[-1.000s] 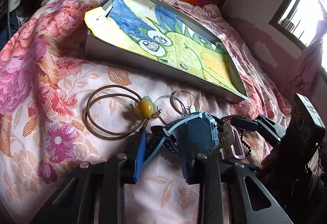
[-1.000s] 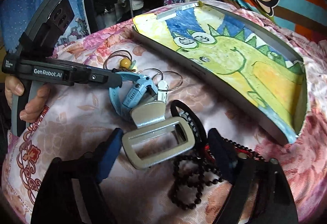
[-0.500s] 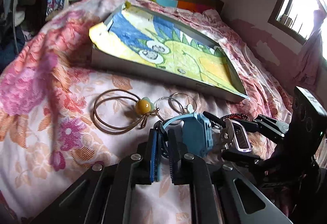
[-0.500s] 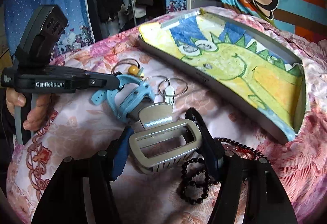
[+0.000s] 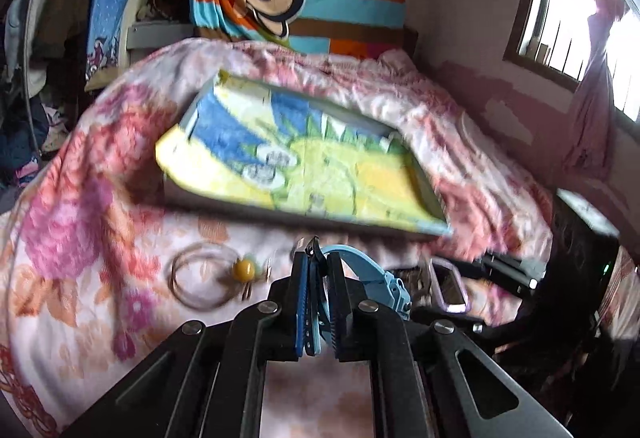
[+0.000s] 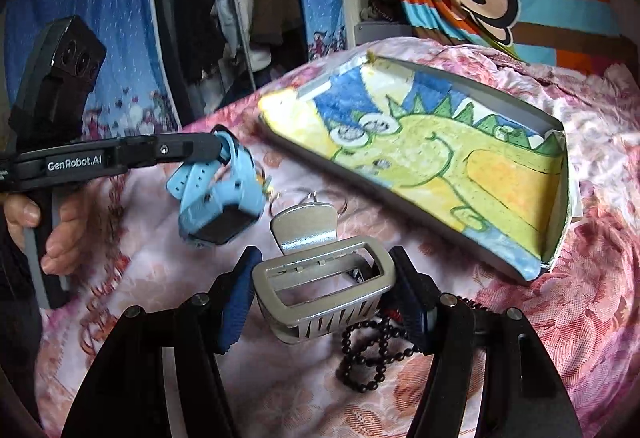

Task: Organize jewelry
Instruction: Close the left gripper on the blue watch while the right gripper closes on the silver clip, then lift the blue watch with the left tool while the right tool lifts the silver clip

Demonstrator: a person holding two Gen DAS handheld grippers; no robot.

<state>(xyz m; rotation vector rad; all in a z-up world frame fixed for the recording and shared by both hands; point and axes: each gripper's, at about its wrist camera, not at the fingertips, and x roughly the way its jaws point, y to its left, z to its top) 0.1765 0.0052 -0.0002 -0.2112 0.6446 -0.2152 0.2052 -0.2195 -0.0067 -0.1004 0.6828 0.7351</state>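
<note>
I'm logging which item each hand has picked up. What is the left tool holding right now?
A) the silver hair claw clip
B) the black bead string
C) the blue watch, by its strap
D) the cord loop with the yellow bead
C: the left tool is shut on the strap of the blue watch, which hangs off the bedspread, while the silver hair claw clip sits in the right tool.

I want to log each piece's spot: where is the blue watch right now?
The blue watch hangs by its strap from the left tool, lifted above the bedspread, left of the silver hair claw and in front of the dinosaur tray.
</note>
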